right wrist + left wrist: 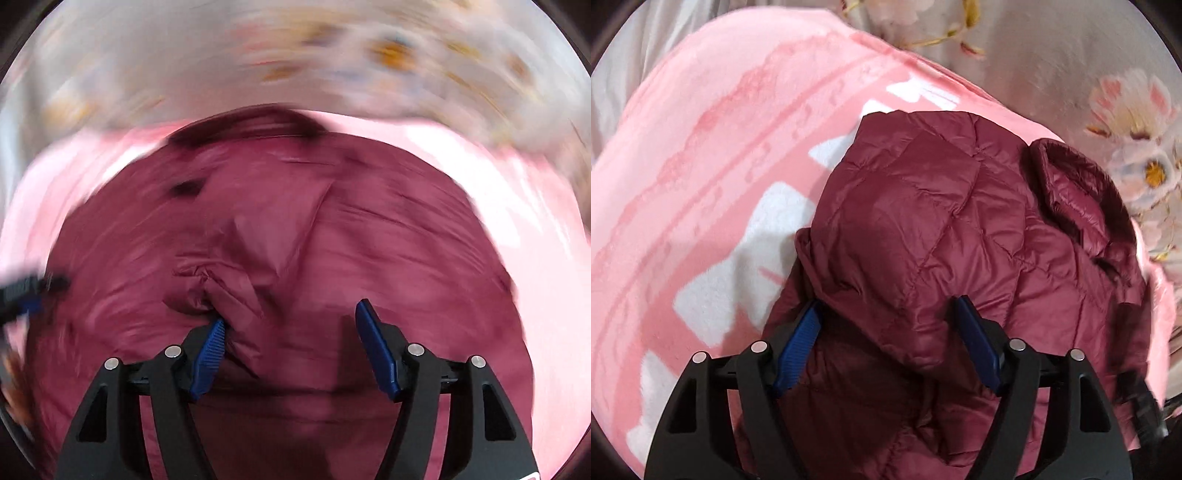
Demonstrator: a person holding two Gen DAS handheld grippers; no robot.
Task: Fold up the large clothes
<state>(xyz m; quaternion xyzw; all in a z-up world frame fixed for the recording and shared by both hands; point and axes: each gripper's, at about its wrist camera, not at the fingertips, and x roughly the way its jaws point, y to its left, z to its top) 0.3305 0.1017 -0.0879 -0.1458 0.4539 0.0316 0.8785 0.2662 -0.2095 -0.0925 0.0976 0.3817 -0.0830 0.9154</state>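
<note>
A maroon quilted puffer jacket point(923, 229) lies bunched on a pink and white blanket point(720, 147). Its collar point(1082, 192) is at the right in the left wrist view. My left gripper point(888, 304) is open, its blue pads wide apart just over a fold of the jacket. In the right wrist view the jacket point(295, 240) fills the middle, blurred by motion. My right gripper point(290, 314) is open over it, the left pad point(210, 350) touching a puckered fold. The other gripper point(26, 291) shows blurred at the left edge.
A pale floral bedspread point(1071, 74) lies beyond the blanket at the top and right. The pink blanket point(535, 221) rings the jacket in the right wrist view. A dark strap or object point(1145, 406) sits at the jacket's right edge.
</note>
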